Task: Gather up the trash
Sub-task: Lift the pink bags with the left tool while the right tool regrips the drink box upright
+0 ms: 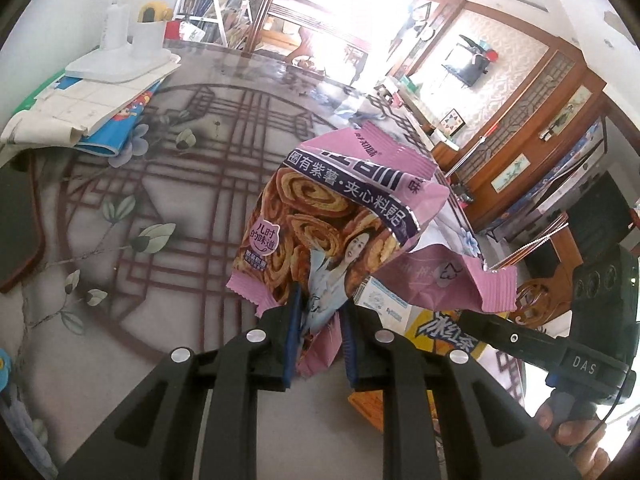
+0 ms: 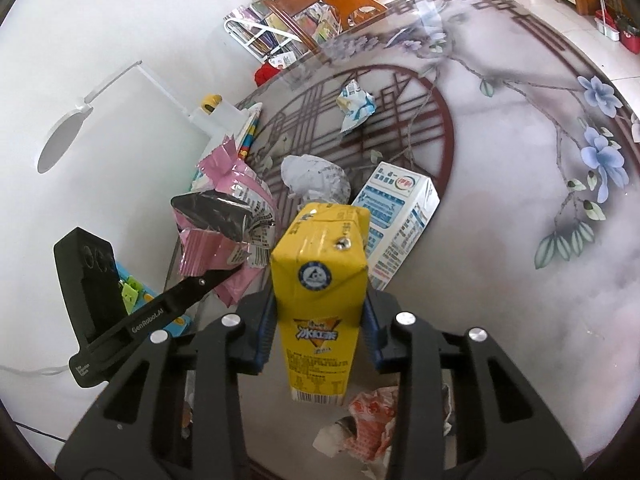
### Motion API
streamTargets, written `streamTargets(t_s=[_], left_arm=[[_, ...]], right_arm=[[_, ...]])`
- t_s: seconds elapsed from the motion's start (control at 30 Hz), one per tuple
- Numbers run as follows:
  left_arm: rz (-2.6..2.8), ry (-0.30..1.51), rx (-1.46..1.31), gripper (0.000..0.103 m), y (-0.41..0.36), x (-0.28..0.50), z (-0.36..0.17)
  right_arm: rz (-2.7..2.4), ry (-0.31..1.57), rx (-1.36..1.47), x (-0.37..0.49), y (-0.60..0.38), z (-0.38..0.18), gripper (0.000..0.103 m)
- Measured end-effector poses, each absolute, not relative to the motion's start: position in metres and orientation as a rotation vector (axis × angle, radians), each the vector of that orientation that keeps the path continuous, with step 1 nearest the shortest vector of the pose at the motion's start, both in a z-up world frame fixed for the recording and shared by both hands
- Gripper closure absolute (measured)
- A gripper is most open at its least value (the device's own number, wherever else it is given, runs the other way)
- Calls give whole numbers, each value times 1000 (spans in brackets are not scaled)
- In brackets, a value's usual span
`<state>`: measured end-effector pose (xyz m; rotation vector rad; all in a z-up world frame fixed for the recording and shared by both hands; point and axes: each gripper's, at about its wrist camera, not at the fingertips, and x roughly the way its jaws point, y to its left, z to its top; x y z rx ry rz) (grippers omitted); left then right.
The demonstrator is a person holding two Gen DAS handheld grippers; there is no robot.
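Held aloft over the bench (image 1: 120, 240): crumpled pink foil snack wrapper (image 1: 336, 216), pinched at its lower corner between the closed fingers of the left gripper (image 1: 318, 332), body fanning up and forward. To its right, just beside, tall yellow drink carton (image 2: 320, 292), upright, long axis along the right gripper (image 2: 318, 328), clamped mid-body. Further right, on the bench, white-and-blue milk carton (image 2: 400, 216) lying flat, nearer the right fingers.

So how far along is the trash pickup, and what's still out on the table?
Nothing looks binned yet; no bin shows. In hand: the left tongs pinch the pink snack bag, and the right tongs clamp the yellow drink carton. Left on the table: white milk carton, crumpled paper ball, blue-white wrapper, orange wrapper.
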<state>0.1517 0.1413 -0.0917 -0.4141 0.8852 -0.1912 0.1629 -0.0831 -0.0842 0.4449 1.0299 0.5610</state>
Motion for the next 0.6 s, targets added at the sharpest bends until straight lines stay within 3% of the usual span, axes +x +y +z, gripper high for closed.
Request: streamTargets(t_s=[0.6], left_arm=[[-195, 811, -409, 87, 140, 131, -69]], right_arm=[[574, 920, 402, 145, -98, -57, 67]])
